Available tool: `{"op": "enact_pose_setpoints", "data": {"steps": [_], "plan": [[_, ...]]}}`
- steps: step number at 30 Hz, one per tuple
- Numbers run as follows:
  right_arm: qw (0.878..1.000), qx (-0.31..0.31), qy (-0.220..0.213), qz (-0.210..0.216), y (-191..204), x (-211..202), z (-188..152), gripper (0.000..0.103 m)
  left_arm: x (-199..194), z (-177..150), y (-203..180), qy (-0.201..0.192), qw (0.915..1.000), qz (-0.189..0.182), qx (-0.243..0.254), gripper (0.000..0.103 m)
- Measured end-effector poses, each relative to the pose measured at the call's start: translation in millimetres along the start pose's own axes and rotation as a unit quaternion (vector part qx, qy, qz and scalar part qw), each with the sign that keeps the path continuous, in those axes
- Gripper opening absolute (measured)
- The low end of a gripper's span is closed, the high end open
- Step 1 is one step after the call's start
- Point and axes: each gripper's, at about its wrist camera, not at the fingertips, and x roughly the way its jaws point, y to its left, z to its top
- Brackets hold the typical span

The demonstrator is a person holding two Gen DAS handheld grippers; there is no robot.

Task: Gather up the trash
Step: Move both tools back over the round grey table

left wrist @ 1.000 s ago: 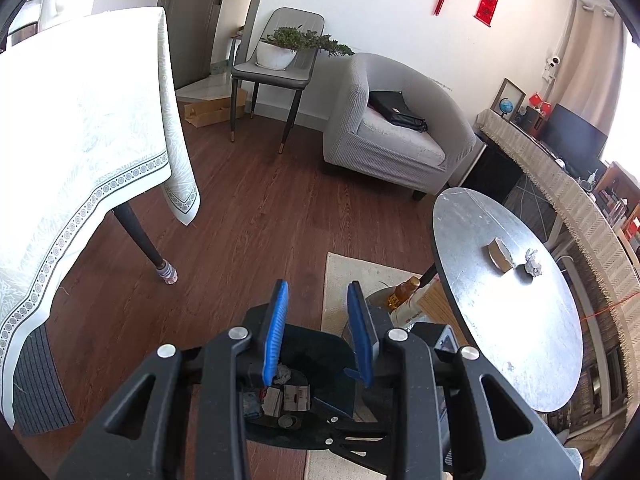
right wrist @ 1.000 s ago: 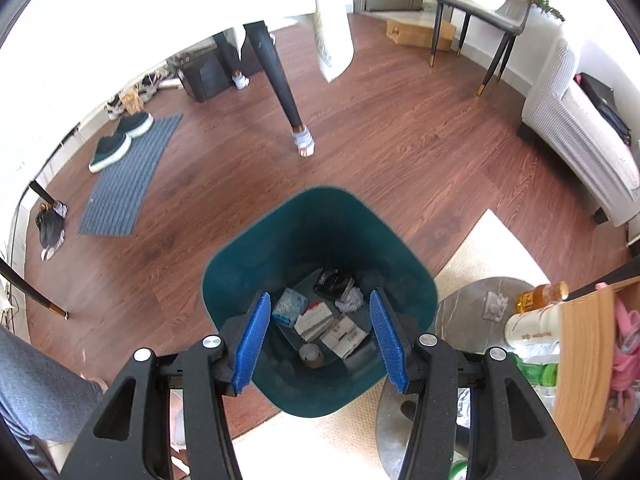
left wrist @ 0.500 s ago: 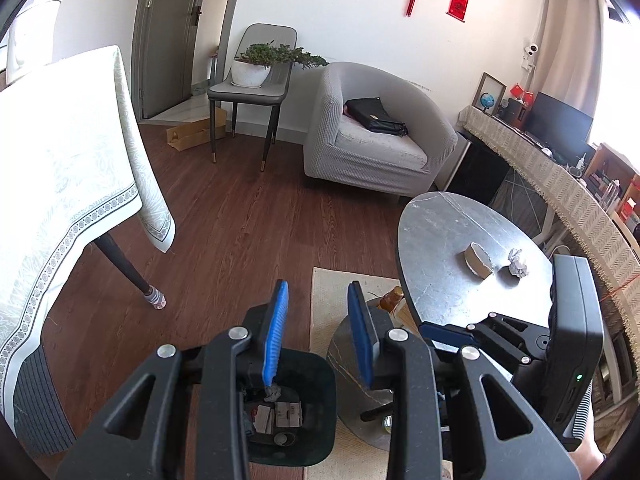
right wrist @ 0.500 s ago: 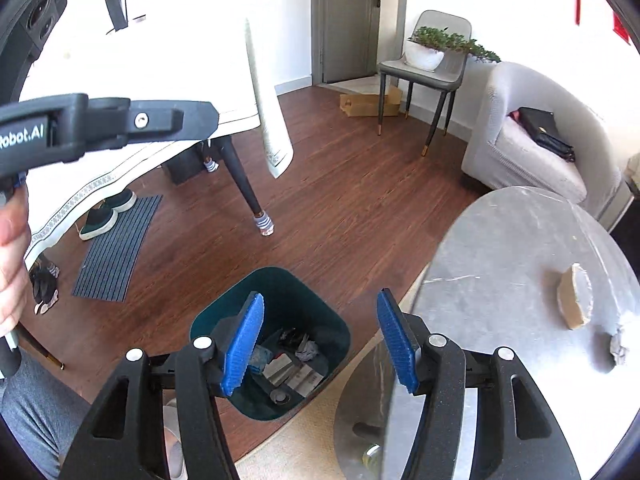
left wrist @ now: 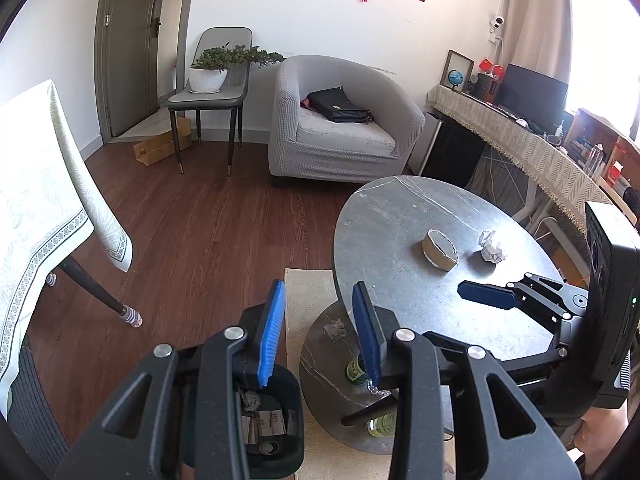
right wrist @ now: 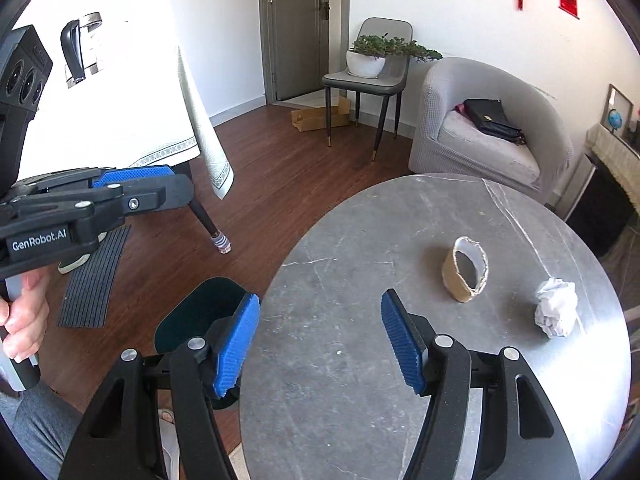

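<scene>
I hold my left gripper (left wrist: 318, 330) low, its jaws just opened a little with nothing between them, because the dark teal plastic bin (left wrist: 280, 432) sits directly beneath it; inside lie crumpled paper, card scraps and a small round lid. My right gripper (right wrist: 320, 340) hangs over the near part of the round grey marble table (right wrist: 360, 360), jaws just widened and empty, ready, I judge, for the next pickup. Ahead of it and to the right lies the torn brown paper cup (right wrist: 466, 276) on its side, empty; further right sits the crumpled white paper ball (right wrist: 556, 308).
</scene>
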Motion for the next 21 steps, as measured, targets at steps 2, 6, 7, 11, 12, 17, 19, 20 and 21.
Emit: {"op": "enact_pose_setpoints", "data": {"steps": [2,6,7,11,12,17,19,20,21], "plan": [[1.0,0.004,0.0,-0.009,-10,-4,-3,0.065,5,1,-8,0.002,1.0,-0.004,0.005,0.04],[1.0,0.019,0.0,-0.024,-28,-12,-11,0.065,15,3,-26,0.006,0.9998,-0.012,0.012,0.044],[0.999,0.024,0.0,-0.028,-33,-13,-13,0.066,17,3,-29,0.006,0.9998,-0.014,0.013,0.044],[0.998,0.042,0.0,-0.041,-51,-19,-19,0.068,26,5,-44,0.009,0.9996,-0.024,0.016,0.05],[0.998,0.046,-0.001,-0.043,-55,-20,-19,0.068,28,5,-47,0.01,0.9995,-0.025,0.017,0.052],[0.996,0.065,-0.003,-0.058,-76,-27,-29,0.074,39,7,-61,0.014,0.9992,-0.033,0.019,0.056],[0.995,0.072,-0.004,-0.064,-83,-30,-33,0.077,44,7,-69,0.017,0.999,-0.038,0.02,0.056],[0.995,0.074,-0.004,-0.066,-87,-32,-34,0.077,46,8,-73,0.018,0.9988,-0.039,0.021,0.057],[0.995,0.076,-0.003,-0.069,-91,-34,-36,0.077,49,7,-77,0.019,0.9987,-0.042,0.022,0.059]]}}
